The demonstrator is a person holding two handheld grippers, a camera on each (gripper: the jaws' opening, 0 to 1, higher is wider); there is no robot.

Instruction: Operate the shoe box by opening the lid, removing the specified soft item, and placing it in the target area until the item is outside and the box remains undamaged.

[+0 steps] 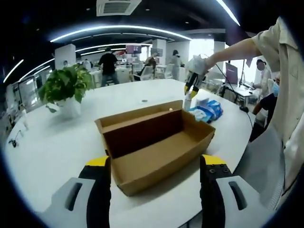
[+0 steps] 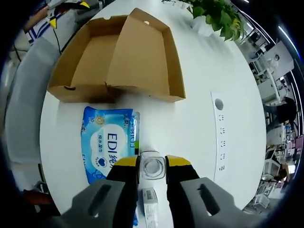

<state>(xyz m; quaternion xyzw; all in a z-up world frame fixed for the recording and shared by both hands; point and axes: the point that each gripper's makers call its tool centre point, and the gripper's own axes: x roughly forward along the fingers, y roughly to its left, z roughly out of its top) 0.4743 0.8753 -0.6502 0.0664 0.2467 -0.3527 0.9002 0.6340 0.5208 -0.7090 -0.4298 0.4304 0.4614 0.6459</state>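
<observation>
A: What's the right gripper (image 2: 152, 167) got?

B: Its yellow-tipped jaws are clamped on a small white bottle (image 2: 152, 167), seen from above in the right gripper view, cap towards the camera. There is a barcode label lower on the bottle, too small to read. In the left gripper view the same gripper (image 1: 191, 91) hangs over the far end of the box, gripped by a gloved hand (image 1: 196, 66).

A: And next to it?

B: Just to one side lies a blue pack of wipes (image 2: 108, 142) flat on the white table (image 2: 199, 123). Its front reads "EDI" in large letters with Chinese characters after it and a heart mark below; the smaller print is unreadable. In the left gripper view the pack (image 1: 207, 111) sits just past the box's far end.

A: The box?

B: The brown cardboard shoe box (image 2: 114, 59) stands open, lid folded back, touching the pack's top edge. Its inside looks bare.

A: Left gripper?

B: The left gripper (image 1: 154, 164) has its jaws spread wide, holding nothing, on either side of the box's near end (image 1: 156, 142).

A: Further out?

B: A potted plant (image 1: 66, 88) stands on the table, and people are at desks behind.
</observation>
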